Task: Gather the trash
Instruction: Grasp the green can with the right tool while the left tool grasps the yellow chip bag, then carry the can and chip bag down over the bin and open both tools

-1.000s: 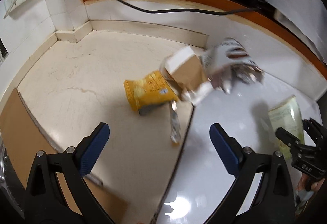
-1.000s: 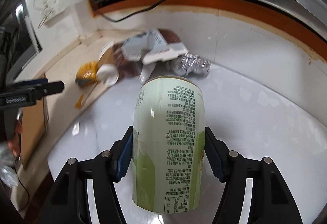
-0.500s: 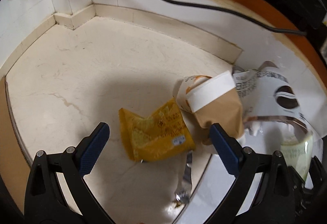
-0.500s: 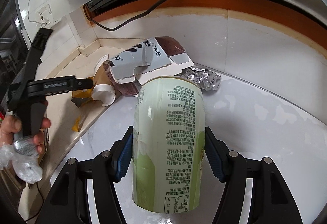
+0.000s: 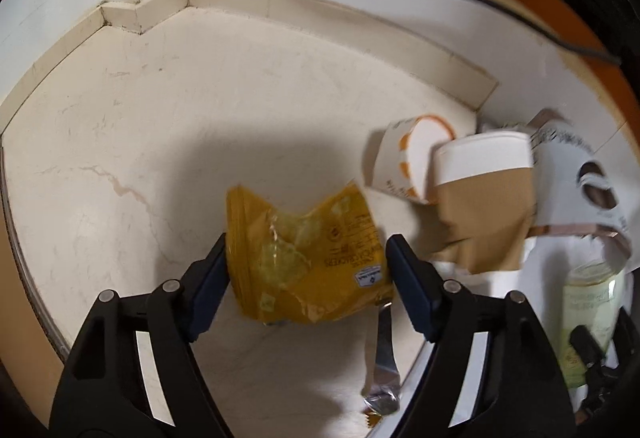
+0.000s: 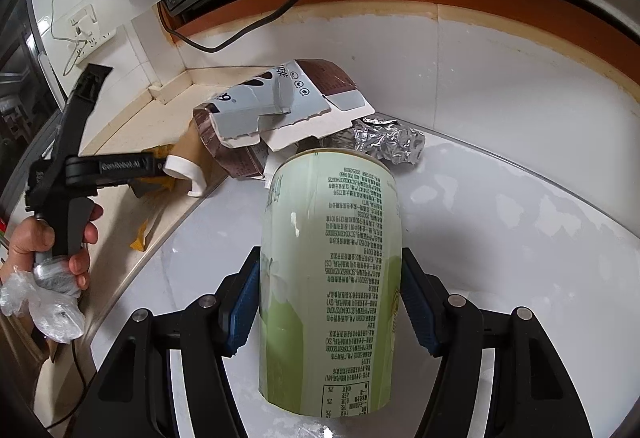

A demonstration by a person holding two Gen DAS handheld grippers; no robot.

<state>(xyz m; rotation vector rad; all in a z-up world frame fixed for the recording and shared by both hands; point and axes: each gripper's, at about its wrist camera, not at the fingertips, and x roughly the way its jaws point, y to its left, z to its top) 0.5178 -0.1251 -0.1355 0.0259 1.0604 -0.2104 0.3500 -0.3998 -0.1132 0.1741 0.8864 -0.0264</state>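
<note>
My left gripper [image 5: 306, 274] has its jaws closing around a crumpled yellow snack wrapper [image 5: 304, 250] on the beige counter; both pads touch its sides. My right gripper [image 6: 330, 302] is shut on a pale green can [image 6: 330, 278] and holds it above the white counter. The can also shows in the left wrist view [image 5: 592, 318]. A brown paper cup with a white lid [image 5: 484, 194], a white-and-orange paper cup [image 5: 408, 162] and a torn grey-brown carton [image 6: 276, 106] lie in a heap. A foil ball [image 6: 384, 140] lies behind the can.
A foil strip [image 5: 382, 366] lies by the seam between the beige counter [image 5: 200, 118] and the white counter [image 6: 500, 238]. A black cable [image 6: 256, 26] runs along the tiled wall. A wall socket [image 6: 86, 32] is at the left.
My left gripper has moved forward and down onto the yellow wrapper and its jaws have narrowed around it. My right gripper still holds the can, almost still.
</note>
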